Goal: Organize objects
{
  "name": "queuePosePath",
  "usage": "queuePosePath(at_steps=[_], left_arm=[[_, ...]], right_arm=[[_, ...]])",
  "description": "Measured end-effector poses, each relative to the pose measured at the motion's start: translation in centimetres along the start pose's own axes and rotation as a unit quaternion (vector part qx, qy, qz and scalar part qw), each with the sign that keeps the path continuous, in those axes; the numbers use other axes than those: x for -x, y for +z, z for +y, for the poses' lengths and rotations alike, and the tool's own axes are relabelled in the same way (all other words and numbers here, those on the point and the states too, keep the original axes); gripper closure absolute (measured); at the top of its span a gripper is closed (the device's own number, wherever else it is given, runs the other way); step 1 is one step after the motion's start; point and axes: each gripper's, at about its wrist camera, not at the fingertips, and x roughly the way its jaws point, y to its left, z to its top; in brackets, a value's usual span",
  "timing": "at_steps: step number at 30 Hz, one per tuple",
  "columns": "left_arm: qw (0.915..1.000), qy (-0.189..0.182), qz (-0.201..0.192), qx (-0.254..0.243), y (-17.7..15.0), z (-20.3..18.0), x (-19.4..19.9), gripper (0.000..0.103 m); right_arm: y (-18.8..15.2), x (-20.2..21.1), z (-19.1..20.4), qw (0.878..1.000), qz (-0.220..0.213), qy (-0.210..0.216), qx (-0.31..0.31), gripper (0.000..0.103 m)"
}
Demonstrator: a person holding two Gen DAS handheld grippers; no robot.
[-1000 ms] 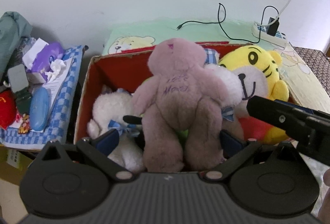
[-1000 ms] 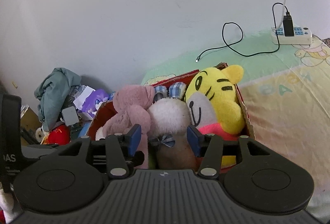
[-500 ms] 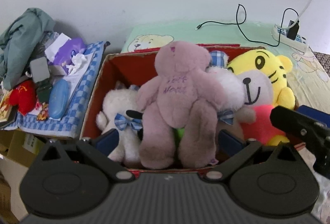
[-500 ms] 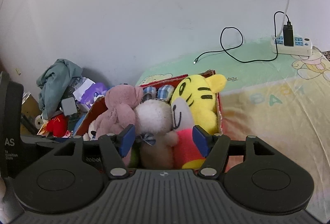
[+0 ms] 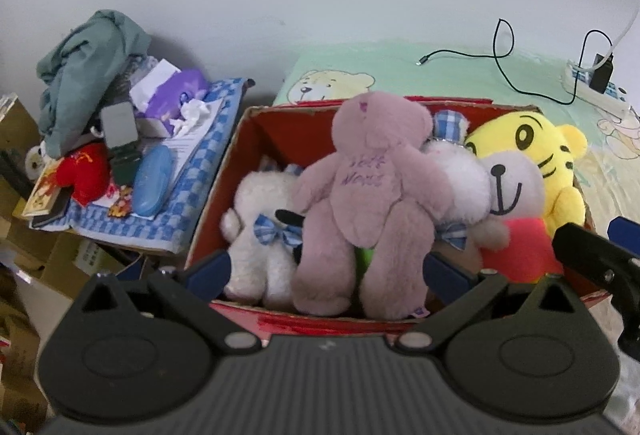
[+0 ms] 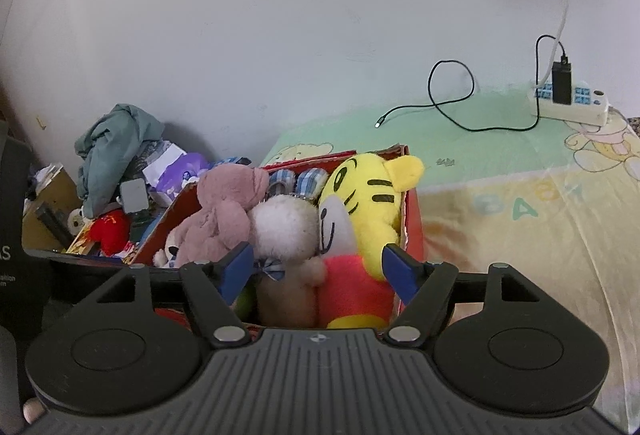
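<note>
A red cardboard box (image 5: 240, 139) on the bed holds several plush toys. A pink bear (image 5: 372, 187) stands in front, with a white bear with a blue bow (image 5: 260, 219) to its left. A cream plush (image 5: 460, 183) and a yellow tiger (image 5: 532, 155) are on its right. My left gripper (image 5: 326, 269) hangs open at the box's near rim, its pads clear of the pink bear's legs. My right gripper (image 6: 319, 271) has its jaws opening wide. The cream plush (image 6: 284, 227) and tiger (image 6: 368, 195) show between them, untouched.
Left of the box, a stand with a blue checked cloth (image 5: 168, 219) carries a blue case (image 5: 154, 181), a red plush (image 5: 86, 175), tissues and a grey-green garment (image 5: 88, 59). A power strip (image 6: 572, 103) and a black cable (image 6: 452, 91) lie on the patterned bed sheet (image 6: 520, 235).
The right jaws have spread from close around the cream plush to wide apart. Both grippers have drawn back from the box, so more of it and the side stand shows.
</note>
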Motion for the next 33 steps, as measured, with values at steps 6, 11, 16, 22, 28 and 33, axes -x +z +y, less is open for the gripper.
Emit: queuePosePath(at_steps=[6, 11, 16, 22, 28, 33], left_arm=[[1.0, 0.006, 0.003, 0.0, -0.2, -0.1, 0.4, 0.001], [1.0, 0.004, -0.003, -0.005, 0.2, -0.6, 1.3, 0.001], [0.9995, -0.014, -0.016, -0.023, 0.5, -2.2, 2.5, 0.001], [0.9961, -0.055, -0.022, -0.066, 0.1, -6.6, 3.4, 0.001], [0.9902, -0.089, -0.017, -0.106, -0.5, -11.5, 4.1, 0.001], [0.9871, -0.097, -0.013, -0.126, -1.1, -14.2, 4.5, 0.001]], right_arm=[[0.0, 0.1, -0.3, 1.0, 0.01, 0.006, -0.002, 0.03], [0.1, 0.5, -0.7, 1.0, 0.007, 0.0, -0.003, 0.03], [0.3, 1.5, -2.3, 0.999, 0.0, -0.018, -0.033, 0.03], [0.2, 3.7, -5.8, 0.993, -0.007, -0.096, -0.068, 0.03], [-0.9, 5.6, -8.5, 0.982, -0.001, -0.173, -0.078, 0.03], [-1.5, 7.0, -10.3, 0.977, 0.001, -0.193, -0.086, 0.03]])
